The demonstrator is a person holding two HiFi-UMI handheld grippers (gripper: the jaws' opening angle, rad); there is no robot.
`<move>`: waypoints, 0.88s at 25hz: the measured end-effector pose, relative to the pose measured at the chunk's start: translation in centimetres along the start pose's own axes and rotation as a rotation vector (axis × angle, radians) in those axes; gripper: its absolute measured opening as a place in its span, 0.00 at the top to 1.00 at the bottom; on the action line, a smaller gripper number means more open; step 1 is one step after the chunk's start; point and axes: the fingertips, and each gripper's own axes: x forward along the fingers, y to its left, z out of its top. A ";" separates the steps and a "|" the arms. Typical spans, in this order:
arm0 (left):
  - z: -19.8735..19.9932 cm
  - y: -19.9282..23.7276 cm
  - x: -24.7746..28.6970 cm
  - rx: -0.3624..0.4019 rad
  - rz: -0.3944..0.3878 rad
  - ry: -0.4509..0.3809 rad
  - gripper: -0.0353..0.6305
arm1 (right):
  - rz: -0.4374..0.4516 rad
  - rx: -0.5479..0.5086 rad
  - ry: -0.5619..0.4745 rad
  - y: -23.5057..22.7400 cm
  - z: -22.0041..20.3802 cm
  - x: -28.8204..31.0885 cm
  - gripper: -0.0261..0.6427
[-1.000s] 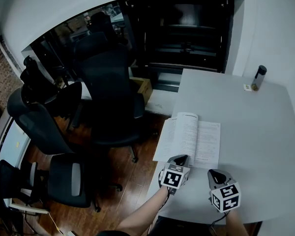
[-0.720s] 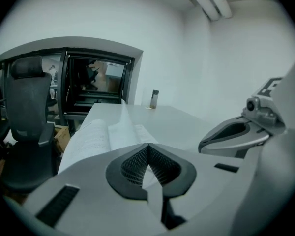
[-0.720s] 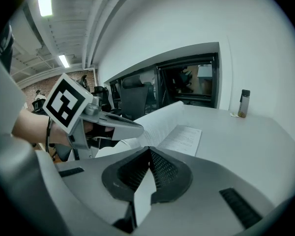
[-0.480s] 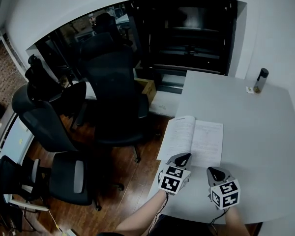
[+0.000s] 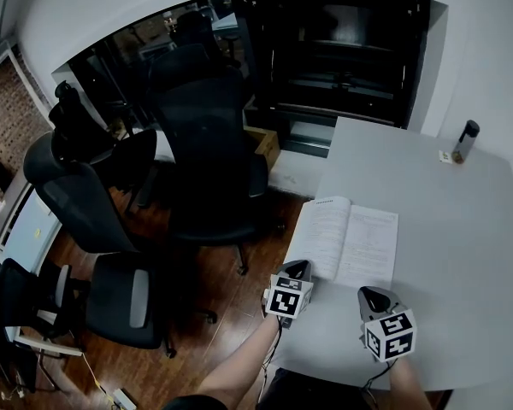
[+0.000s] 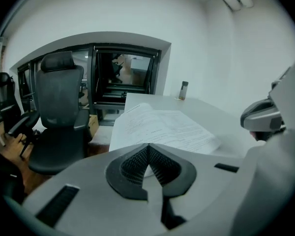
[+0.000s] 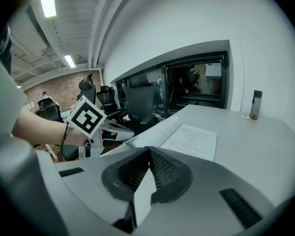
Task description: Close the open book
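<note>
The open book (image 5: pixel 352 241) lies flat, white pages up, at the left edge of the grey table (image 5: pixel 462 254). My left gripper (image 5: pixel 296 269) is shut and empty, with its tip at the table's left edge just short of the book's near left corner. My right gripper (image 5: pixel 373 295) is also shut and empty, on the near side of the right-hand page. The left gripper view shows the book (image 6: pixel 160 127) straight ahead of the shut left gripper (image 6: pixel 147 145). In the right gripper view, the book (image 7: pixel 184 137) lies beyond the shut right gripper (image 7: pixel 148 149), and the left gripper's marker cube (image 7: pixel 86 119) is at left.
A dark bottle (image 5: pixel 467 140) and a small card (image 5: pixel 445 156) stand at the table's far right corner. Black office chairs (image 5: pixel 205 143) fill the wooden floor left of the table. A dark window recess (image 5: pixel 342 49) lies beyond the table.
My left gripper has slid left along the book's near edge toward the table's left edge. The right gripper has barely shifted. The book lies as before.
</note>
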 end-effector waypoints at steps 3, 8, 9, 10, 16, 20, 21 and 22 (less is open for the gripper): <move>-1.5 0.8 1.2 0.005 0.009 0.037 0.94 | 0.002 0.000 0.004 0.3 0.1 0.3 0.96; -2.2 -0.4 2.4 -0.016 -0.016 0.077 0.94 | -0.004 0.002 0.002 0.0 0.3 0.3 0.96; -2.2 -0.9 2.7 -0.020 -0.031 0.073 0.94 | -0.007 0.005 0.001 -0.2 0.3 0.1 0.96; -2.2 -1.4 2.9 -0.018 -0.043 0.071 0.94 | -0.011 0.008 0.000 -0.4 0.3 0.0 0.96; -1.2 -5.0 3.3 0.016 -0.080 0.079 0.94 | -0.031 0.029 -0.011 -1.6 -0.1 -1.1 0.96; 1.0 -8.4 2.9 0.064 -0.135 0.022 0.94 | -0.041 0.040 -0.019 -2.4 -0.3 -1.6 0.96; 1.5 -9.3 2.7 0.075 -0.157 0.006 0.94 | -0.043 0.041 -0.021 -2.6 -0.3 -1.8 0.96; 2.1 -10.2 2.4 0.088 -0.181 -0.016 0.94 | -0.045 0.041 -0.023 -2.8 -0.3 -1.9 0.96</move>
